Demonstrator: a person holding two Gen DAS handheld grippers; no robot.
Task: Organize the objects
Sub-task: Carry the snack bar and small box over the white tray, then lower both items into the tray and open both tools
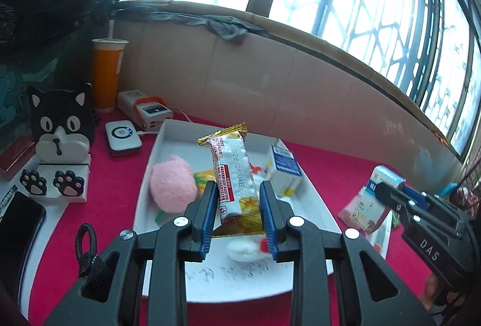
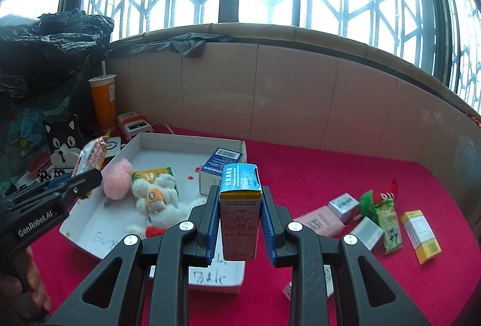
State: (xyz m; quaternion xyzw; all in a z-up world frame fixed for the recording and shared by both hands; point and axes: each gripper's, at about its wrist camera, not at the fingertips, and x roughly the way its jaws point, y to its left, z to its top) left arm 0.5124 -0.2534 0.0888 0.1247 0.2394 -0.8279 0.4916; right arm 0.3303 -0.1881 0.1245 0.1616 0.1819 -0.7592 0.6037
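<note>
My left gripper (image 1: 237, 202) is shut on a snack bar in a white, red and gold wrapper (image 1: 234, 175) and holds it above the white tray (image 1: 141, 205); it also shows in the right wrist view (image 2: 90, 159). My right gripper (image 2: 239, 217) is shut on a blue and yellow medicine box (image 2: 239, 205), held upright over the tray's near right corner (image 2: 228, 278). In the tray lie a pink plush ball (image 2: 118, 178), a white plush toy (image 2: 156, 196), a green and yellow packet (image 2: 153, 174) and a dark blue box (image 2: 221, 165).
On the red cloth to the right lie a pink box (image 2: 318, 219), small white boxes (image 2: 342, 202), a green snack packet (image 2: 389, 231), a yellow box (image 2: 422, 236) and a red and green toy (image 2: 375, 196). At left stand a black cat holder (image 1: 61, 127), an orange cup (image 1: 106, 73), a power bank (image 1: 144, 111) and a phone (image 1: 18, 223). A cardboard wall (image 2: 300, 91) is behind.
</note>
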